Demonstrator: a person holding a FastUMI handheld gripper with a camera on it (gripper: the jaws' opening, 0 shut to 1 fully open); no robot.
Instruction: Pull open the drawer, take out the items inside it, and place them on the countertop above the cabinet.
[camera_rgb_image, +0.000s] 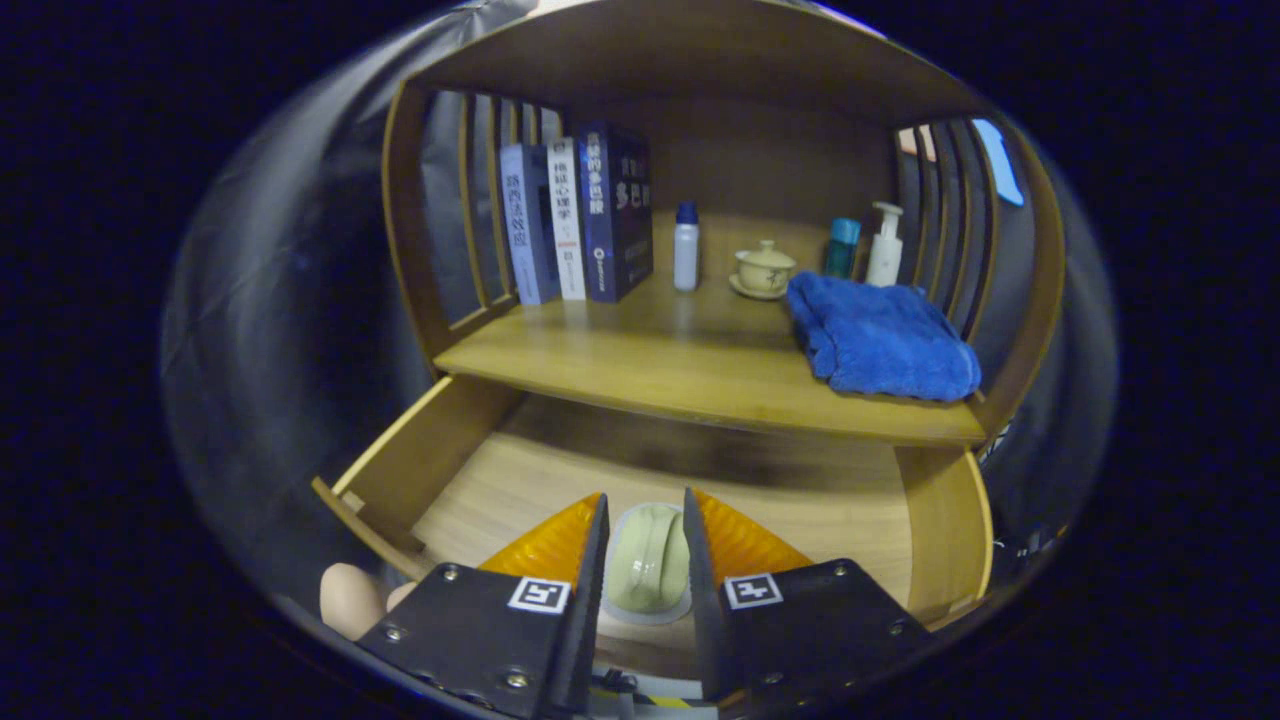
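The wooden drawer (430, 450) stands pulled out below the countertop (640, 365) of the cabinet. My gripper (645, 497) hangs over the front part of the drawer. Its two fingers press on the sides of a pale green rounded item (648, 560) with a white rim. The item sits between the fingers, over the drawer's bare wooden floor. Whether it rests on that floor or is lifted off it, I cannot tell.
On the countertop, several upright books (580, 220) stand at the left, and a white bottle (686, 248) and a lidded teacup (765, 270) at the back. A folded blue towel (880, 340) lies right, before two bottles (865, 245). A person's fingers (350, 598) show by the drawer's front left corner.
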